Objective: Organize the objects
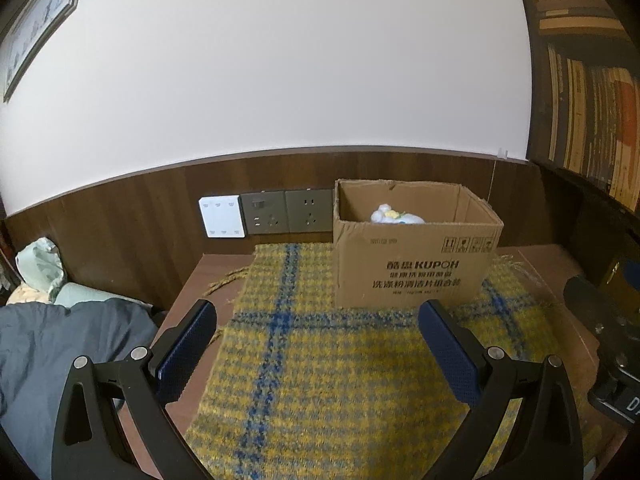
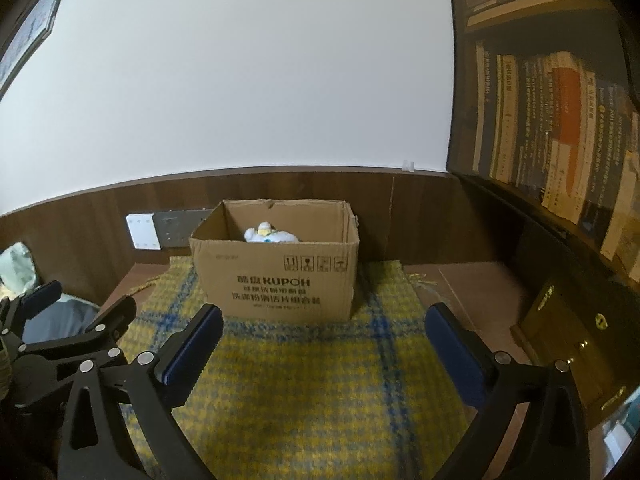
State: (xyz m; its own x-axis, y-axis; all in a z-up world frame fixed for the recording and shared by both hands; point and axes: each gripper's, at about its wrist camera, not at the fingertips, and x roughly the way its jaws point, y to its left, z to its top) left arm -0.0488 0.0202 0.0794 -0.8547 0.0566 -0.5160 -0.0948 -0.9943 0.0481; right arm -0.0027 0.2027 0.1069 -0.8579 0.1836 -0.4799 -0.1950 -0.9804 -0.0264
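Both tongs are released and empty: left tongs (image 1: 318,320), right tongs (image 2: 324,324), above the plaid cloth (image 2: 304,392) on the tabletop (image 1: 536,264). The box (image 2: 280,280) stands on the cloth; a white toy (image 2: 270,235) lies inside.

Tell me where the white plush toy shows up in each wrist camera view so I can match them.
Left wrist: white plush toy, right of centre, inside the cardboard box.
Right wrist: white plush toy, left of centre, in the same box.
Shared landmark: the white wall panel left of the box.
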